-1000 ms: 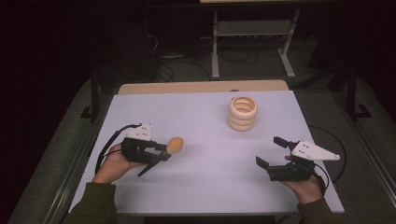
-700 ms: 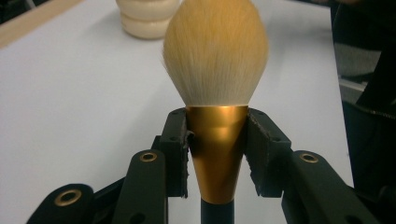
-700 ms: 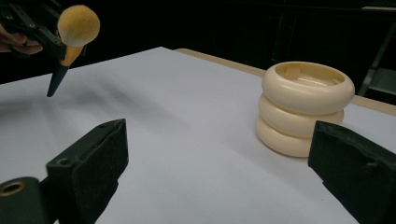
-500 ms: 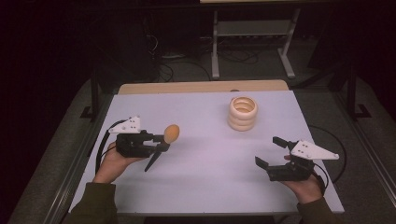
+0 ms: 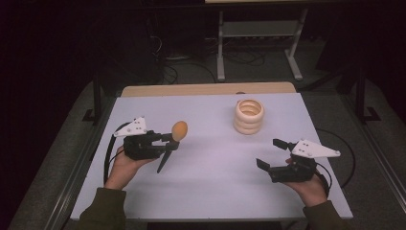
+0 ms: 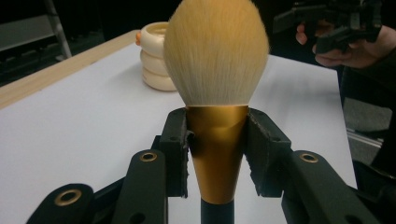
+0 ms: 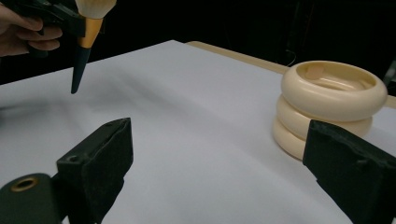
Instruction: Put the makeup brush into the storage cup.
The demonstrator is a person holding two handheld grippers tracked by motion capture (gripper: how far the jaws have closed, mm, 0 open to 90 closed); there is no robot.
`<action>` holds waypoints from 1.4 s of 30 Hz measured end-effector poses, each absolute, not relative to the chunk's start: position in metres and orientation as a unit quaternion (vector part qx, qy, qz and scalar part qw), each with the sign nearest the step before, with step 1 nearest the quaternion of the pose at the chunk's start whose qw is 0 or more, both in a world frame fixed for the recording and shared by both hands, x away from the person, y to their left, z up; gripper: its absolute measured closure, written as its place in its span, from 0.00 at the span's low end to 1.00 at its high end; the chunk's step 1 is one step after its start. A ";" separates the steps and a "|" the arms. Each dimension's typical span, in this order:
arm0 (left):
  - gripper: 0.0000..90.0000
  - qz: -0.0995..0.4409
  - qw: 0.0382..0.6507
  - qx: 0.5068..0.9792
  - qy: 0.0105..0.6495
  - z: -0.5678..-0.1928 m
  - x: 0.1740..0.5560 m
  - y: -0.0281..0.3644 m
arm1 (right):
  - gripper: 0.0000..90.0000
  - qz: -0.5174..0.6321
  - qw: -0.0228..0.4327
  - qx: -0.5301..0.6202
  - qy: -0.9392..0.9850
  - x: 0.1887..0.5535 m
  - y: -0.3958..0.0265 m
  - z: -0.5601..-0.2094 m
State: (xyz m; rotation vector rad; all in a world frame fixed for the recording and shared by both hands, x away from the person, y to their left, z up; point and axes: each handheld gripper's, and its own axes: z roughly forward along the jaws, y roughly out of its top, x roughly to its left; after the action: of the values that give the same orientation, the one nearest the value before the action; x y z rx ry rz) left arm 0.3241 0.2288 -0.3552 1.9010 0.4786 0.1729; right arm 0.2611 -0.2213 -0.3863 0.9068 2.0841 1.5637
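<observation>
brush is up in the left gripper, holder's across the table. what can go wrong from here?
1. The left gripper clamps the makeup brush on its tapered gold ferrule, so it might slide or tilt in the grip.
2. The ring-stacked holder stands free on the table; an off-centre entry with the dark handle tip could nudge or tip it.
3. The right gripper is open and apart from the holder, so nothing steadies it.

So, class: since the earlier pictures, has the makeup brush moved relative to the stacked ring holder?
Yes. The makeup brush, clamped in the left hand-held gripper, has risen off the table and tipped bristles-up, while the stacked ring holder stayed put.
</observation>
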 end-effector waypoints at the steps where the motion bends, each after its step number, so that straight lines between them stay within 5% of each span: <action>1: 0.70 0.075 0.556 0.802 0.204 -0.355 0.324 0.228 | 0.08 0.554 0.185 0.325 0.744 0.262 -0.220 -0.385; 42: 0.70 0.112 0.596 0.760 0.234 -0.359 0.318 0.189 | 0.14 0.577 0.115 0.283 0.758 0.291 -0.151 -0.379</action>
State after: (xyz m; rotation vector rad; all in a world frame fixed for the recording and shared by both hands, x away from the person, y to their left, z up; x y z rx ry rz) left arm 0.3181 0.1887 -0.3587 1.7638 0.5437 0.2610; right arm 0.2911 -0.1515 -0.3787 0.8286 2.2214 1.6905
